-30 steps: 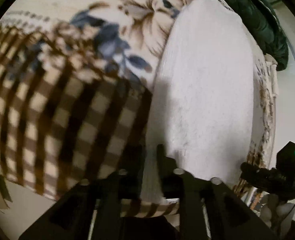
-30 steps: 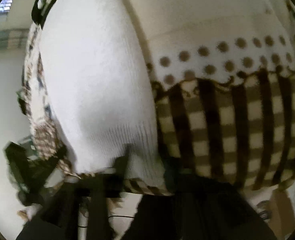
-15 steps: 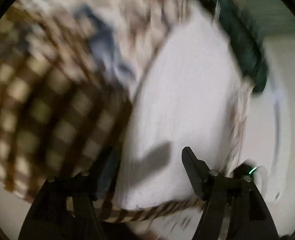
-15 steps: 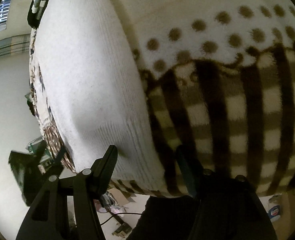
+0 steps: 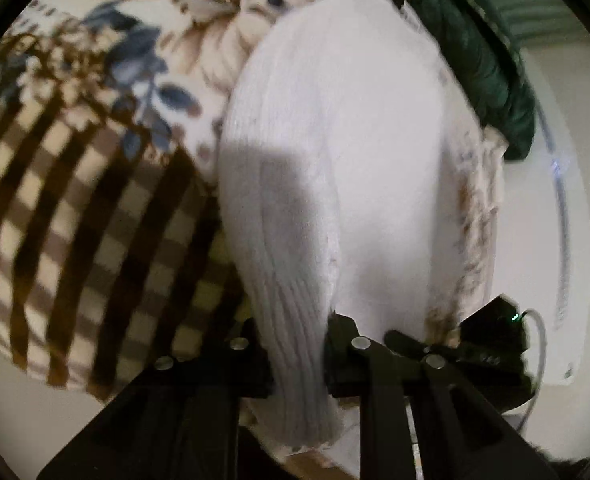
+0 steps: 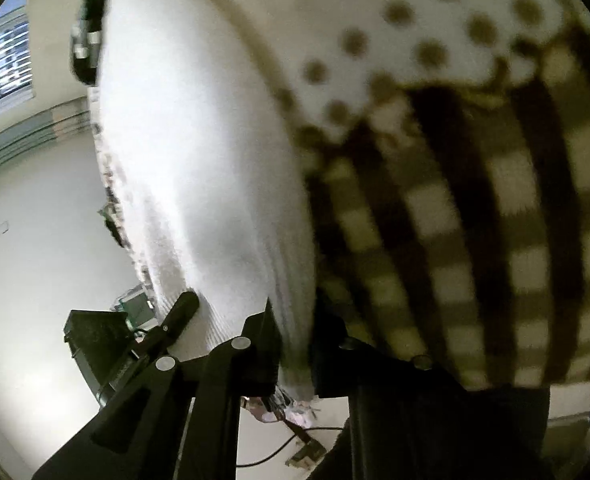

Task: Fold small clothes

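A bed spread with a checked and floral blanket (image 5: pixel 95 208) carries the white knit garment (image 5: pixel 335 140) along its near edge. Both tongs, gaping half a second ago, have just closed: the left gripper (image 5: pixel 299 348) and right gripper (image 6: pixel 295 344) each clench the garment's ribbed hem. Only the left view shows a dark green quilt (image 5: pixel 491 68); only the right shows a window (image 6: pixel 3 68).
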`<state>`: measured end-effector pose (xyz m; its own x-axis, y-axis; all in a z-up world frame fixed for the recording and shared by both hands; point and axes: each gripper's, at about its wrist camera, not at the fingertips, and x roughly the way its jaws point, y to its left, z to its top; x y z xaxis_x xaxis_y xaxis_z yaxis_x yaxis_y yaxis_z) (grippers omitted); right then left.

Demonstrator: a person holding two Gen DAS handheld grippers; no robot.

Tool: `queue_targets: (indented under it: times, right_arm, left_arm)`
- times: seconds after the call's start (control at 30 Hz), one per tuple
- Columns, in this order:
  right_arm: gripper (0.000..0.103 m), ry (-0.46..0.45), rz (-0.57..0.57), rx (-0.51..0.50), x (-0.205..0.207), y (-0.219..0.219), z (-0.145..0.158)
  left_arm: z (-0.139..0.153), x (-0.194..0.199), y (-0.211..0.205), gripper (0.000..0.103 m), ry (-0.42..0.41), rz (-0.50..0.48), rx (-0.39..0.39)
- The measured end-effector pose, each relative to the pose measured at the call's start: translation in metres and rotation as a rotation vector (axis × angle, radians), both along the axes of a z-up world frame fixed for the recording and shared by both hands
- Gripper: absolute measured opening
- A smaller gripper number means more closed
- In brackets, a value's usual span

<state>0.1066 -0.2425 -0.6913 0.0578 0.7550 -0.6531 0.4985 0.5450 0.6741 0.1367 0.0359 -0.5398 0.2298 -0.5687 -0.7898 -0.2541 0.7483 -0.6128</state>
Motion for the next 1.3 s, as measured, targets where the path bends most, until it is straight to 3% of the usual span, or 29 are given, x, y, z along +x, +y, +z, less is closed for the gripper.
queue_targets:
  times: [0.23,0.37,0.4,0.5,0.63,0.77,0.83,0.9,0.97,1.0,1.03,1.07,1.1,1.13,1.2,1.3]
  right_arm:
    - [0.011,-0.174,-0.038,0.030,0.033,-0.002,0.087]
    - [0.011,-0.298,-0.063,-0.003,0.091,-0.004,0.137]
    - [0.011,-0.328,-0.069,-0.015,0.112,-0.005,0.147]
    - [0.011,-0.392,-0.087,-0.059,0.173,-0.004,0.161]
    - [0.011,-0.430,-0.098,-0.135,0.257,-0.001,0.160]
    - [0.011,-0.413,-0.109,-0.216,0.340,-0.002,0.144]
    - [0.011,-0.399,-0.125,-0.255,0.377,-0.006,0.134]
    - [0.011,-0.364,-0.148,-0.273,0.409,-0.011,0.117]
    - [0.016,-0.319,-0.170,-0.239,0.434,-0.021,0.095]
    - [0.026,-0.298,-0.172,-0.233,0.441,-0.024,0.088]
    - [0.043,-0.294,-0.183,-0.230,0.443,-0.027,0.085]
    - [0.053,-0.311,-0.200,-0.222,0.441,-0.029,0.086]
    - [0.065,-0.329,-0.210,-0.214,0.437,-0.032,0.089]
    - [0.069,-0.340,-0.213,-0.206,0.433,-0.034,0.092]
    - [0.069,-0.359,-0.185,-0.263,0.416,-0.035,0.103]
    - [0.069,-0.318,-0.071,-0.418,0.403,-0.027,0.100]
  left_arm:
    - [0.075,0.057,0.012,0.014,-0.128,0.076,-0.114]
    - [0.102,0.129,0.022,0.014,-0.216,0.077,-0.164]
    - [0.104,0.132,0.040,0.014,-0.228,0.075,-0.168]
    - [0.105,0.192,0.043,0.014,-0.246,0.080,-0.181]
    - [0.082,0.279,0.045,0.014,-0.203,0.097,-0.212]
    - [0.062,0.340,0.041,0.015,-0.151,0.072,-0.212]
    - [0.043,0.375,0.036,0.020,-0.112,0.052,-0.223]
    - [0.029,0.395,0.036,0.031,-0.077,0.048,-0.226]
    - [0.020,0.411,0.045,0.045,-0.060,0.069,-0.272]
    - [0.021,0.412,0.049,0.052,-0.070,0.077,-0.279]
    - [0.024,0.412,0.055,0.054,-0.092,0.082,-0.287]
    - [0.029,0.412,0.062,0.055,-0.113,0.069,-0.285]
    - [0.030,0.411,0.065,0.055,-0.118,0.058,-0.272]
    - [0.034,0.408,0.068,0.055,-0.130,0.033,-0.235]
    - [0.042,0.398,0.068,0.055,-0.171,-0.053,-0.078]
    - [0.035,0.396,0.053,0.055,-0.176,-0.185,0.058]
